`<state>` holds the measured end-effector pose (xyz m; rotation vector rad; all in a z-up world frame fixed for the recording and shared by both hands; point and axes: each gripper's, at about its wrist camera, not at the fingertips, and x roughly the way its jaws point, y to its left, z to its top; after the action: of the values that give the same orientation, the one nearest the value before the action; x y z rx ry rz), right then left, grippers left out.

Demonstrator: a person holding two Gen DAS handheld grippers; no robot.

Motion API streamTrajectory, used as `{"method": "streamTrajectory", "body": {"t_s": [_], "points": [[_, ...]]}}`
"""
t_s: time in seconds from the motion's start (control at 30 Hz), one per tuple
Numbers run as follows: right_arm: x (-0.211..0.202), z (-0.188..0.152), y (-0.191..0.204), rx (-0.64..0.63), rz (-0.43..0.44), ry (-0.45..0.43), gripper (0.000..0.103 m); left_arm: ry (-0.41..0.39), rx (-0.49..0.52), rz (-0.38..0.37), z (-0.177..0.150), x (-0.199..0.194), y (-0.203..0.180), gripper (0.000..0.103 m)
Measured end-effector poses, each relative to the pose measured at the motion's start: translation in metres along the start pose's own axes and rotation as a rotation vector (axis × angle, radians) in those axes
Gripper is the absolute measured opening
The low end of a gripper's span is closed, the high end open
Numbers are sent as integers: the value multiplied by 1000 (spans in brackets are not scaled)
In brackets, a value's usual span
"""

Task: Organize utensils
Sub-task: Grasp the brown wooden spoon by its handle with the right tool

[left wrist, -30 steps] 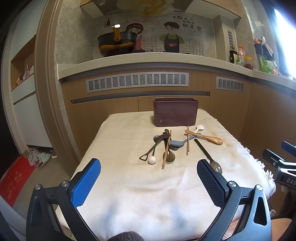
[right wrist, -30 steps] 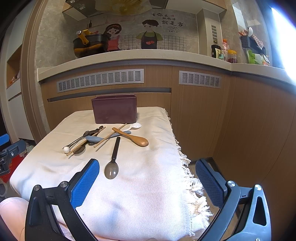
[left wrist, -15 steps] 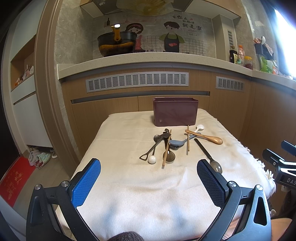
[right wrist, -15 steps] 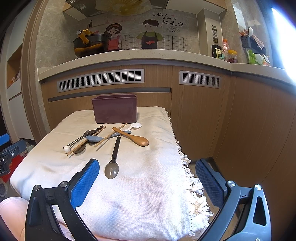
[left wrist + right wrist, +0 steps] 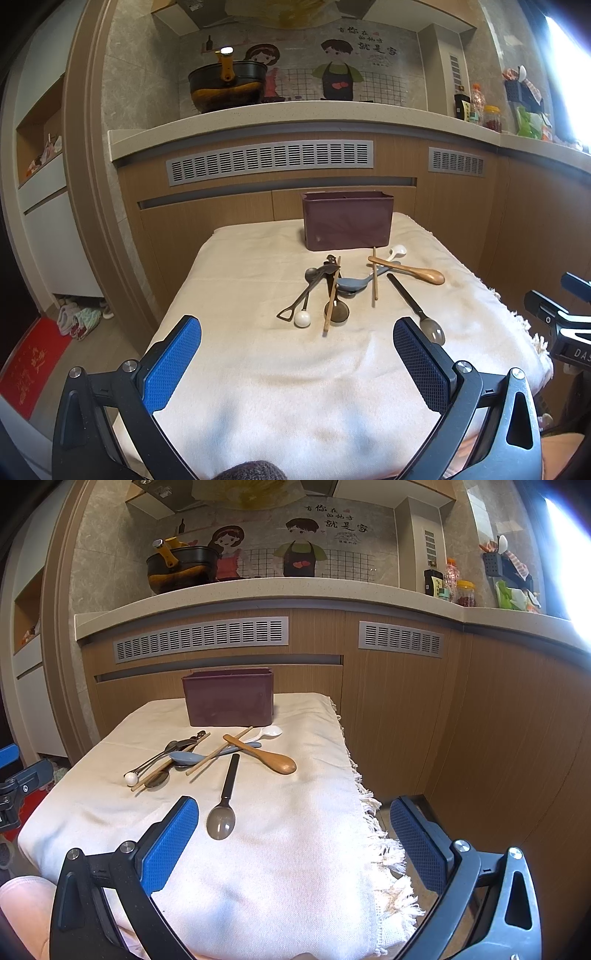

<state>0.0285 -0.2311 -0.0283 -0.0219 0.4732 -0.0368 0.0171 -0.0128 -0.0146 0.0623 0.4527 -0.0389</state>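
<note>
A home kitchen. A pale stone counter [image 5: 295,110] curves along the far wall over wood-grain cabinet fronts with grey vent grilles [image 5: 269,160]. On it at the left stands a black pot [image 5: 227,86] with a yellow handle, and at the right jars and bottles [image 5: 448,585]. The tiled wall behind carries a cartoon sticker [image 5: 299,550] of two figures in aprons. Slippers [image 5: 79,317] and a red mat [image 5: 27,363] lie on the floor at the left.
</note>
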Motion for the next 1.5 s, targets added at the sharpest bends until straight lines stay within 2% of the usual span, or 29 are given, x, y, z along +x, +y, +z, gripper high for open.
{"method": "streamTrajectory", "body": {"t_s": [0.2,0.3,0.4,0.5,0.67,0.9,0.93,1.0,1.03,1.1,1.2,1.33,1.43,1.5], "points": [[15,25,1,-37,-37,-50,103,-22,5,-25,25,14,1,103],[25,40,7,-65,-35,-79,103,-41,16,-9,41,27,1,103],[43,55,13,-102,-8,-69,103,-25,24,-15,54,47,1,103],[66,66,18,-145,49,-23,103,-5,56,-34,70,70,0,103],[122,75,27,-202,177,106,103,25,71,-61,96,115,6,103],[195,73,42,-316,252,219,100,90,88,-24,101,175,10,103],[204,74,44,-322,273,236,98,111,75,-35,100,184,11,103],[221,75,48,-348,296,268,83,131,61,-51,98,197,13,103],[230,74,52,-370,303,284,79,134,63,-50,97,203,14,103],[244,72,57,-405,313,321,61,135,50,-61,96,212,16,103],[262,68,61,-421,358,401,44,170,-12,-127,94,225,25,103],[273,60,62,-424,387,460,40,192,3,-117,90,235,23,103],[275,59,59,-408,403,478,33,228,10,-135,88,243,21,103],[275,58,58,-408,393,502,17,235,13,-147,88,246,18,103]]}}
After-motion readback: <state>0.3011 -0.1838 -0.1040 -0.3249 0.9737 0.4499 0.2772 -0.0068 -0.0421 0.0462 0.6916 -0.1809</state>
